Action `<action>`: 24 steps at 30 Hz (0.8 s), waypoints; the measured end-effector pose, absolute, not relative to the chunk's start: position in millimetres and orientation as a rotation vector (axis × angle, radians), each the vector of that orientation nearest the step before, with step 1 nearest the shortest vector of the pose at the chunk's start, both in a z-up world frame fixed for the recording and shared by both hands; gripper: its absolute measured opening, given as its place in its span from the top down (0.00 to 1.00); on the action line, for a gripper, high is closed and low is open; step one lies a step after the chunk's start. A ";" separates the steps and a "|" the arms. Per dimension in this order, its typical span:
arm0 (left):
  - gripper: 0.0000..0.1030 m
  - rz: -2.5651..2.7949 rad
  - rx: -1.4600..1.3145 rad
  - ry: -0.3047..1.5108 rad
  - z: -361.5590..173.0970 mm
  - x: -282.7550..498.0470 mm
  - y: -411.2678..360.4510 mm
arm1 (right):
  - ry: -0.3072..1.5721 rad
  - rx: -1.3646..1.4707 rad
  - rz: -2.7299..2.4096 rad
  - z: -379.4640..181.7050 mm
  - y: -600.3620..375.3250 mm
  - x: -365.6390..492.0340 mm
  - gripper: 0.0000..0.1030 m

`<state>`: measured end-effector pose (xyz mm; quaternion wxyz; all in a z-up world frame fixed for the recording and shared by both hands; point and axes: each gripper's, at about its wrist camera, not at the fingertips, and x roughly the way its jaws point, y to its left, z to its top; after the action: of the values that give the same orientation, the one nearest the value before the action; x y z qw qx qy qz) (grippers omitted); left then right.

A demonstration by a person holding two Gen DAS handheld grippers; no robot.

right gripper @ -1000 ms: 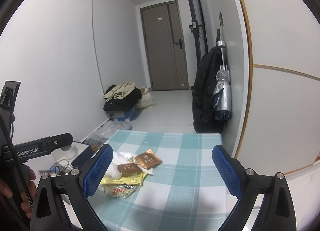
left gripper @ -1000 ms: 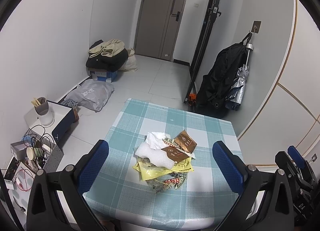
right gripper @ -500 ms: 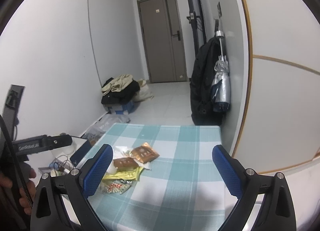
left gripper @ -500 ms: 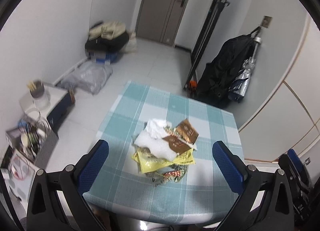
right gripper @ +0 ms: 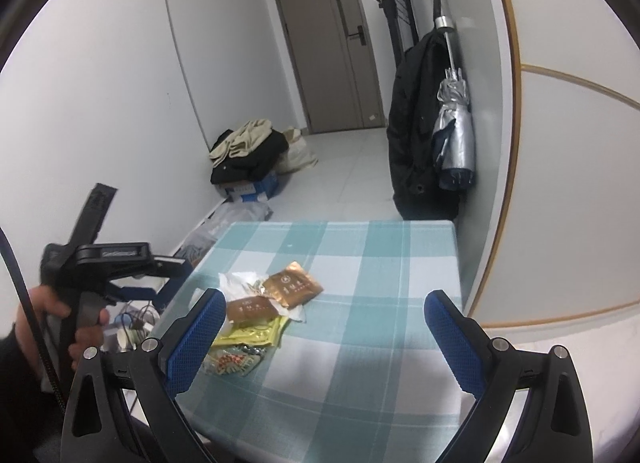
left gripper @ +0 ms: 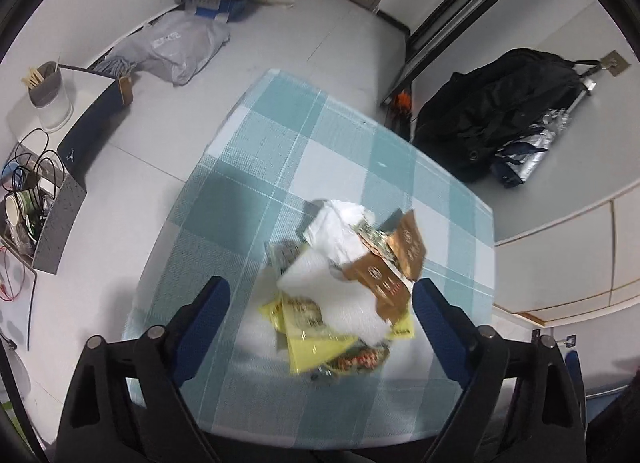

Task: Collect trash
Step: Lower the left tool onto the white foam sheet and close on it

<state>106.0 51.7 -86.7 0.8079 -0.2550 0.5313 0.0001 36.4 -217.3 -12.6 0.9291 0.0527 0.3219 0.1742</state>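
A table in a teal-and-white checked cloth (left gripper: pixel 280 167) fills the space under both claws. On it lies the trash pile (left gripper: pixel 344 287): white tissue, brown sachets, yellow wrappers. The left gripper (left gripper: pixel 320 315) hangs above the pile, which shows between its blue fingers, untouched; its jaws are wide and closing. The right gripper (right gripper: pixel 320 335) stands wide over bare cloth, holding nothing, with the pile ahead beside its left finger.
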 end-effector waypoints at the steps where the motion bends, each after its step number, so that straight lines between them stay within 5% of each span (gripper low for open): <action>1: 0.12 -0.005 -0.542 1.151 -90.0 111.1 51.9 | 0.663 0.113 0.359 -12.9 -217.9 37.6 0.02; 13: 0.23 -0.015 -0.513 1.293 -120.4 131.4 46.7 | 0.708 0.124 0.366 -17.8 -221.1 44.4 0.02; 18: 0.46 -0.014 -0.525 1.319 -129.2 133.9 48.1 | 0.707 0.117 0.375 -18.1 -218.0 42.1 0.02; 23: 0.50 -0.007 -0.535 1.298 -128.4 135.4 51.7 | 0.707 0.115 0.375 -18.0 -215.8 40.0 0.02; 24: 0.60 -0.007 -0.554 1.293 -128.6 134.4 54.5 | 0.707 0.115 0.372 -18.3 -215.6 39.5 0.02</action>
<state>134.4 54.5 -128.6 0.7627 -0.2546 0.5945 -0.0033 39.5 -215.6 -18.3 0.9197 0.0558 0.3439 0.1810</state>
